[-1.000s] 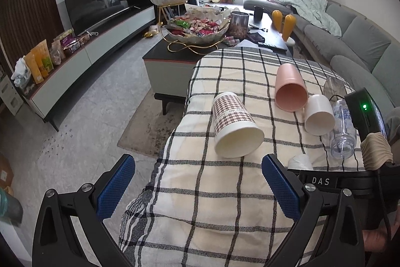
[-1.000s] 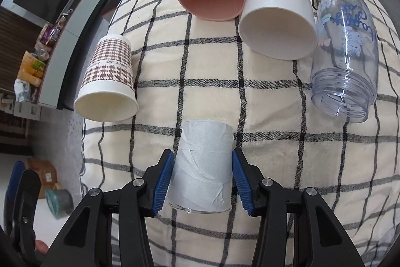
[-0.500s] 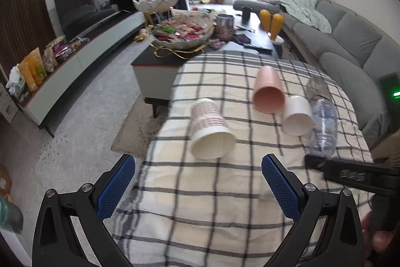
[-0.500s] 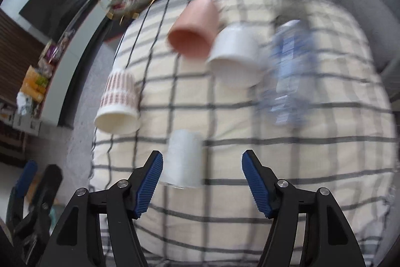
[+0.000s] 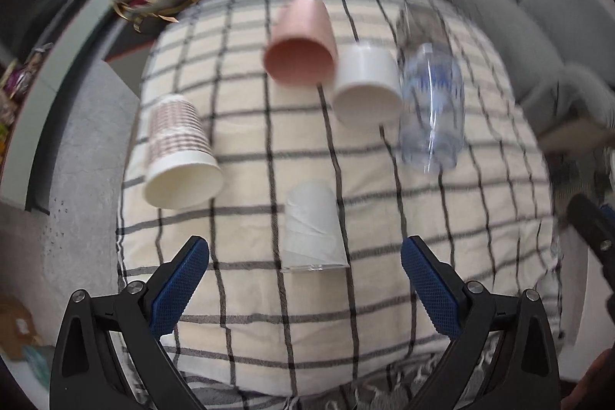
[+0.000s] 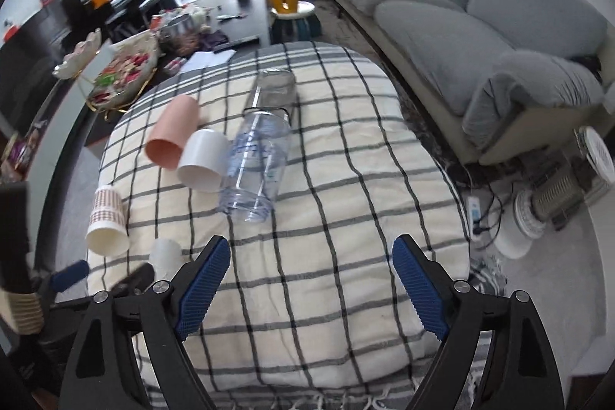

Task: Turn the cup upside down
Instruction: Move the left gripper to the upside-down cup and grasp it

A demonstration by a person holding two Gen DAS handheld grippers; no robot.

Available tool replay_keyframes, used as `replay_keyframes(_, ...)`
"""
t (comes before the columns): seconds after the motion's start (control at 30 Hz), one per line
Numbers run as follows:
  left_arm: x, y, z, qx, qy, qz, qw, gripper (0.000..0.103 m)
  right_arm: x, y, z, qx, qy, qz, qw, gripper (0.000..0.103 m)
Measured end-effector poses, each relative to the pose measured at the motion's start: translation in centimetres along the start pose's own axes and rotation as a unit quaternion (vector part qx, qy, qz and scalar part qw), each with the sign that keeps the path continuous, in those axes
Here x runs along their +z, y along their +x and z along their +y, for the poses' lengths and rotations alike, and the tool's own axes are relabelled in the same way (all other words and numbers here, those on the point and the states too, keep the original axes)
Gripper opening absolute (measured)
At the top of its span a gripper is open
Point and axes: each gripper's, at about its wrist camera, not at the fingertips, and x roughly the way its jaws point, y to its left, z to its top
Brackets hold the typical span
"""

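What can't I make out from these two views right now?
- Frosted cup: right wrist view hides its lower half behind the left tool; its mouth is not shown.
- Clear bottle: print unreadable, motion blur in left wrist view, too small in the other.
- Right tool: only a dark edge in left wrist view.

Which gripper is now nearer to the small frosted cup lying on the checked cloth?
Left. The left gripper is open with the frosted cup just ahead, between its fingers. The right gripper is open too, but off to the cup's right, pointing at bare cloth.
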Motion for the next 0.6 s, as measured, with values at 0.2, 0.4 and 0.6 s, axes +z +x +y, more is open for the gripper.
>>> replay_keyframes(0.2, 2.7, 3.2, 0.0, -0.022, 0.002, 0.116, 0.993, 0.101, 1.4, 1.5, 0.5, 0.005, 0.018, 0.042, 0.999, 0.087)
replay_keyframes(0.4, 4.3, 7.2, -0.4, -0.035, 0.006, 0.221, 0.9746, 0.097, 3.1, 3.1, 1.1, 0.009, 0.026, 0.052, 0.998, 0.088)
replay_keyframes(0.6, 5.0, 9.9, 0.0, -0.017, 0.007, 0.285, 0.9584, 0.089, 4.4, 5.4, 1.6, 0.02, 0.033, 0.076, 0.996, 0.088)
